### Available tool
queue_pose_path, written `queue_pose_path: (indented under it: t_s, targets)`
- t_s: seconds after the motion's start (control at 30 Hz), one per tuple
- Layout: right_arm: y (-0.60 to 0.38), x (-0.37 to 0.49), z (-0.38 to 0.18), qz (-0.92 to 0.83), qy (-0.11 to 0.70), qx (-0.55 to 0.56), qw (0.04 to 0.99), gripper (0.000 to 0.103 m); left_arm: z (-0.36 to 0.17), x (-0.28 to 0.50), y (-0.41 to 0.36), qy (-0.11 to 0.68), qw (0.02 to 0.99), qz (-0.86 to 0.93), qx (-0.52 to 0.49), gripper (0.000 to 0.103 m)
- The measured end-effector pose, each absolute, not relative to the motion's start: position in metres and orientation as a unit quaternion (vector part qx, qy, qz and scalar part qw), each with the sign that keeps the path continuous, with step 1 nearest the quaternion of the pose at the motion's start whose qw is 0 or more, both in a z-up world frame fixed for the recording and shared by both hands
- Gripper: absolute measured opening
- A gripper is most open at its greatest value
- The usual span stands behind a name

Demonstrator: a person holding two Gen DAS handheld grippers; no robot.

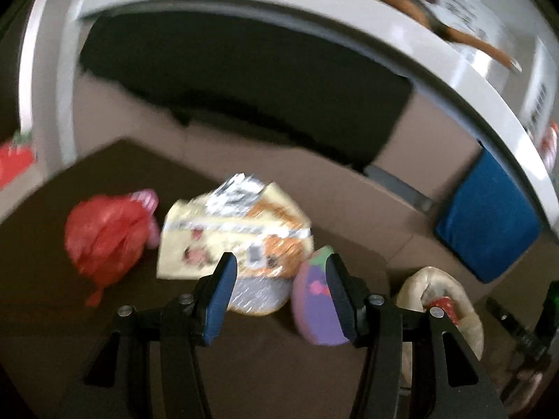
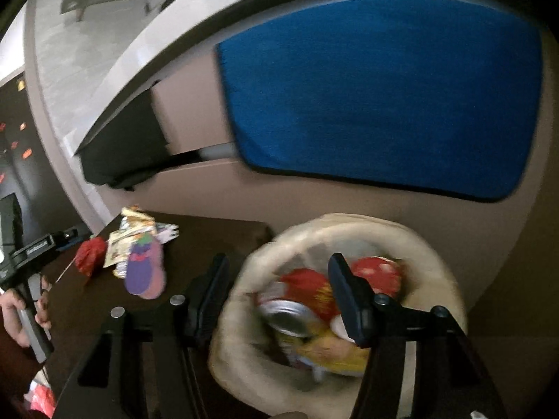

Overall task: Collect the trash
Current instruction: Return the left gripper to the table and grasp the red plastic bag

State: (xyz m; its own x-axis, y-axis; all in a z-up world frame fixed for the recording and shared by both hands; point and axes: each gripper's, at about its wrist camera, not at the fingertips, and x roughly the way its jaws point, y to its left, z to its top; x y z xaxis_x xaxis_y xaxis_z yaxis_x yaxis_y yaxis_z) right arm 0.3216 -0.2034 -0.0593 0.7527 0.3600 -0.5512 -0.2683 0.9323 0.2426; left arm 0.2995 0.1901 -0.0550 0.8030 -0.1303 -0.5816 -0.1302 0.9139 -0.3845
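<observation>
While the basket (image 2: pixel 429 241) already holds a can (image 2: pixel 290 317) and wrappers, more trash lies left of it on the dark table (image 1: pixel 42 244): a purple pack (image 1: pixel 311 314) nearest, then a yellow foil wrapper (image 1: pixel 227 234), then a red bag (image 1: pixel 104 237) farthest. Both the left gripper (image 1: pixel 279 296) and the right gripper (image 2: pixel 279 296) stand released, nothing between their jaws. The foil wrapper looks light, crinkly and slippery; pinching a raised edge probably holds best.

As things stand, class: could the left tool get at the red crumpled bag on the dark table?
Probably yes. The left tool is open and empty, and the red crumpled bag lies uncovered on the dark table, beside the yellow wrapper.
</observation>
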Motion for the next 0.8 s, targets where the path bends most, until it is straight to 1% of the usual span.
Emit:
queue_pose_path:
  t_s: [0.1, 0.3, 0.4, 0.53, 0.63, 0.73, 0.8]
  targets:
    - [-0.181, 0.324, -0.060, 0.183, 0.308, 0.065, 0.931, 0.055, -0.068, 0.298, 0.198, 0.330, 0.914, -0.012, -0.234, 0.054]
    - [-0.156, 0.326, -0.063, 0.202, 0.323, 0.052, 0.923, 0.055, -0.079, 0.305, 0.201, 0.331, 0.919, -0.040, -0.211, 0.054]
    - [-0.152, 0.321, -0.067, 0.208, 0.326, 0.048, 0.921, 0.055, -0.077, 0.301, 0.235, 0.322, 0.919, -0.032, -0.225, 0.054]
    - [-0.140, 0.320, -0.076, 0.211, 0.335, 0.027, 0.918, 0.055, -0.072, 0.289, 0.289, 0.290, 0.933, 0.052, -0.205, 0.054]
    - [-0.126, 0.325, -0.080, 0.221, 0.341, 0.021, 0.913, 0.055, -0.079, 0.288, 0.327, 0.281, 0.923, 0.093, -0.246, 0.054]
    - [-0.108, 0.329, -0.083, 0.236, 0.345, 0.019, 0.908, 0.055, -0.093, 0.300, 0.357, 0.285, 0.904, 0.083, -0.307, 0.055]
    - [-0.096, 0.330, -0.084, 0.245, 0.348, 0.012, 0.905, 0.055, -0.100, 0.313, 0.364, 0.307, 0.901, 0.077, -0.298, 0.055]
